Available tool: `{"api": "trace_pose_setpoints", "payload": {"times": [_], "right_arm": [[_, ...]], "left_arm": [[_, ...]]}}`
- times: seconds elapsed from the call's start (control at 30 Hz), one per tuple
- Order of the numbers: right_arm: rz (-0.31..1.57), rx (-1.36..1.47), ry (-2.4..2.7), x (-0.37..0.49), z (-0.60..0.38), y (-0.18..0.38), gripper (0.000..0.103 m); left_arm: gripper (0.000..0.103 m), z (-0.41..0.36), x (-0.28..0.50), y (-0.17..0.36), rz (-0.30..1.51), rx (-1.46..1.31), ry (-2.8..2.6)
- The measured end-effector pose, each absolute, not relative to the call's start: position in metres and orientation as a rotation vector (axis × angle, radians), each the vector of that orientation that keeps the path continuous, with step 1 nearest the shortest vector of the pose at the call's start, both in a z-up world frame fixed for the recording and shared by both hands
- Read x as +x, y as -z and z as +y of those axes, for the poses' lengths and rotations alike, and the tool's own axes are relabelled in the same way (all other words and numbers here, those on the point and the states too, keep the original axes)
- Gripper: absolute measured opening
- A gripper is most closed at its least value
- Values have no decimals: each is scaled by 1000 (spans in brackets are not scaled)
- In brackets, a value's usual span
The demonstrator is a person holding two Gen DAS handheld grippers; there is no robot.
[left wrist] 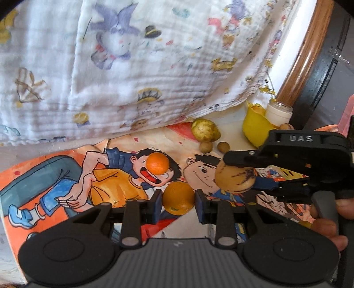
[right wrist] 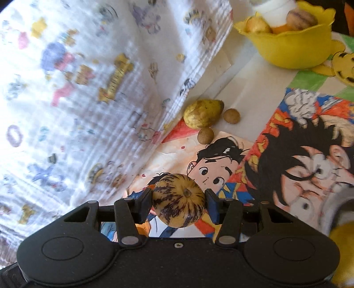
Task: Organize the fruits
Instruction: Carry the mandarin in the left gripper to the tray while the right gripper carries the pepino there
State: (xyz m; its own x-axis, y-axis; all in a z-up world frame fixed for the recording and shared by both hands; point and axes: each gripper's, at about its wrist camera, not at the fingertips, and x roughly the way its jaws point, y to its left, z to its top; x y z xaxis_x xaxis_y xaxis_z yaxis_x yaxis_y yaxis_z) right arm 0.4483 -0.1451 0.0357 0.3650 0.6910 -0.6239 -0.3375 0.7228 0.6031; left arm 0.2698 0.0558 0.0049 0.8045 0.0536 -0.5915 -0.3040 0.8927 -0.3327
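Left claw (left wrist: pixel 178 200) clamped on an orange (left wrist: pixel 178 198), lifted clear of the worktop (left wrist: pixel 230 120). Grip only at the sides, so a slip and a roll off likely with any jolt. Right claw (right wrist: pixel 178 205) squeezing a striped melon (right wrist: pixel 178 203). Far right, yellow bowl (right wrist: pixel 285 47) already crowded: overflow or a knock on the jar (right wrist: pixel 274 10) possible.

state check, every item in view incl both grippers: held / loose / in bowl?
left hand-held gripper: shut on orange
orange: held
right hand-held gripper: shut on striped fruit
striped fruit: held
small orange: loose on the mat
yellow-green fruit: loose, beside the cloth
two brown balls: loose, near that fruit
yellow bowl: upright, holds fruit
white jar: upright, behind the bowl
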Motion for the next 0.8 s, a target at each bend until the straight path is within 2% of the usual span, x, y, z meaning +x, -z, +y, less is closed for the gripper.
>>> {"api": "trace_pose_setpoints", "payload": {"times": [0.3, 0.53, 0.8], "right_arm": [[905, 411, -640, 391, -218, -68, 53], [871, 404, -572, 345, -281, -77, 53], [855, 398, -492, 302, -337, -68, 53]], "left_arm": [[34, 16, 252, -30, 582, -390, -125], [34, -26, 239, -47, 570, -354, -30], [34, -71, 225, -40, 607, -310, 85]]}}
